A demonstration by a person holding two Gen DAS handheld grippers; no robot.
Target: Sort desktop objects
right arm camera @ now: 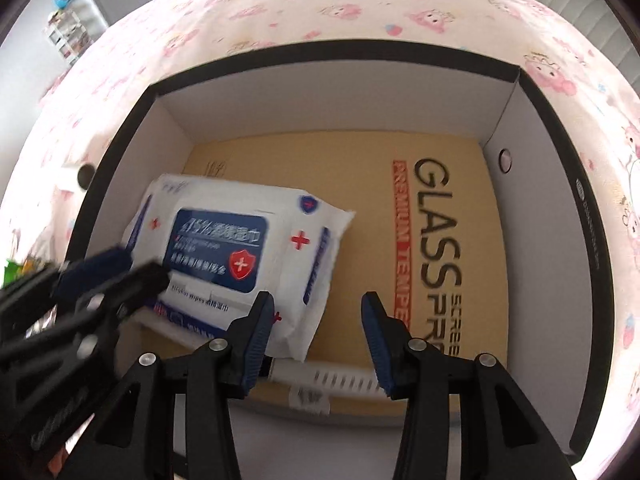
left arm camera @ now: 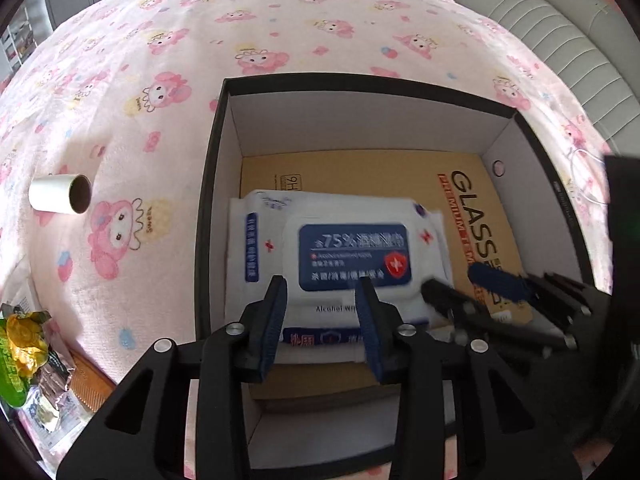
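A white pack of alcohol wipes point(left arm camera: 340, 256) with a blue label lies inside a black-rimmed box point(left arm camera: 360, 84), on a tan "GLASS" screen-protector carton point(left arm camera: 486, 216). My left gripper point(left arm camera: 322, 320) is open, its fingers above the near end of the pack, holding nothing. My right gripper point(right arm camera: 316, 332) is open and empty over the carton point(right arm camera: 436, 240), next to the pack's right end point(right arm camera: 240, 248). A white tube-like object point(right arm camera: 332, 378) lies under the pack's near edge. Each gripper shows blurred in the other's view: right point(left arm camera: 496, 284), left point(right arm camera: 104, 268).
The box rim point(right arm camera: 328, 50) sits on a pink cartoon-print cloth point(left arm camera: 280, 32). A white roll with a brown core point(left arm camera: 60, 194) lies on the cloth left of the box. Snack packets point(left arm camera: 24, 352) lie at the lower left. A grey cushioned surface point(left arm camera: 540, 12) is at the far right.
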